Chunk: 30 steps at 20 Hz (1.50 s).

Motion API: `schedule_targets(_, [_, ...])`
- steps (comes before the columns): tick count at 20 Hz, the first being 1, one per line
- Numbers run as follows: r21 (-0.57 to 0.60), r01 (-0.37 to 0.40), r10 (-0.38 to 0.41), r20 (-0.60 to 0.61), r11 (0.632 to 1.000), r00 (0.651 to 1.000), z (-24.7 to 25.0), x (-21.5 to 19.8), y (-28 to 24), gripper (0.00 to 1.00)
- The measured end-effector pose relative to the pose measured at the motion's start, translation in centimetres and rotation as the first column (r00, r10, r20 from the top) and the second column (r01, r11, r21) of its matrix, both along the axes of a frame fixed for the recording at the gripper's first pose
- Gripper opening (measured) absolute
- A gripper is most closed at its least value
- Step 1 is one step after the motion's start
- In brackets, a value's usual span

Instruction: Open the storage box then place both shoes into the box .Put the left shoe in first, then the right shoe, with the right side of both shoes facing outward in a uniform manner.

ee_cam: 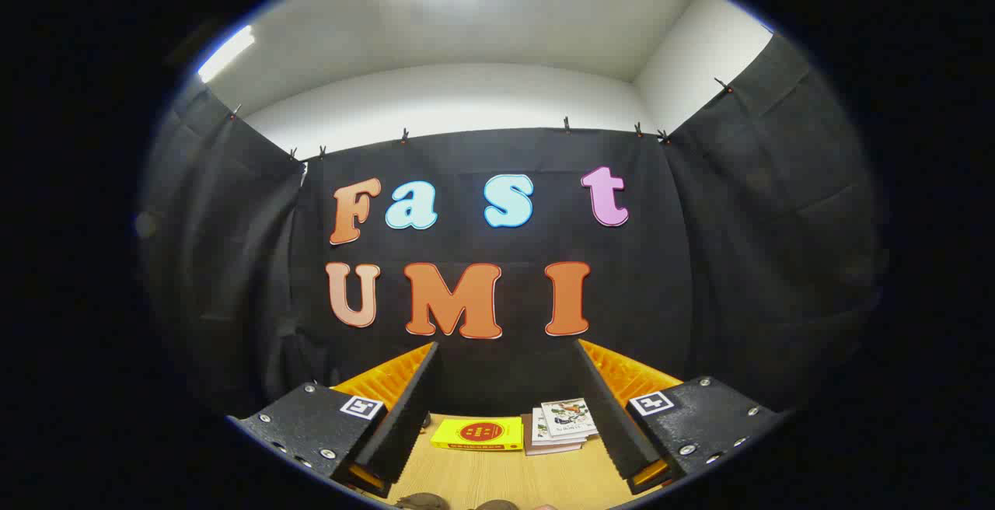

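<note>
Between the spread fingers [505, 409], empty, two brownish shoe tops [459, 503] peek.

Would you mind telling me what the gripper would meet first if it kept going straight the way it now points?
The open gripper holds nothing and aims above the yellow book and stacked booklets on the table; probably the black cloth wall first, though depth is unclear.

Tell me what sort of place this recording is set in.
Probably a recording booth in a plain white room: black cloth is clipped up as walls around a wooden table, with a yellow box and stacked booklets beyond the open gripper.
</note>
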<state>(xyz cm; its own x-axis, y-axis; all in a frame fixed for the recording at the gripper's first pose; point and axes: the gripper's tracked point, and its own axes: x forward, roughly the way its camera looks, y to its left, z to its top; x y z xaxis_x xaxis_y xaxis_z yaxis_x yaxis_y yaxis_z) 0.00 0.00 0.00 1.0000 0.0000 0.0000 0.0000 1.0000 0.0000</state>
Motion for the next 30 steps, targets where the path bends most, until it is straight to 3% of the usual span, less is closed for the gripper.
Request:
schedule_targets(20, [-0.003, -0.061, 0.06, -0.039, 0.998, 0.997, -1.2, 1.4, 3.4, 0.99])
schedule_targets(25, [0.022, -0.121, 0.123, -0.119, 0.992, 0.985, -4.1, 1.2, 5.9, 0.99])
schedule_targets(30, [0.079, -0.168, 0.183, -0.252, 0.983, 0.95, -9.0, 0.5, 7.6, 0.99])
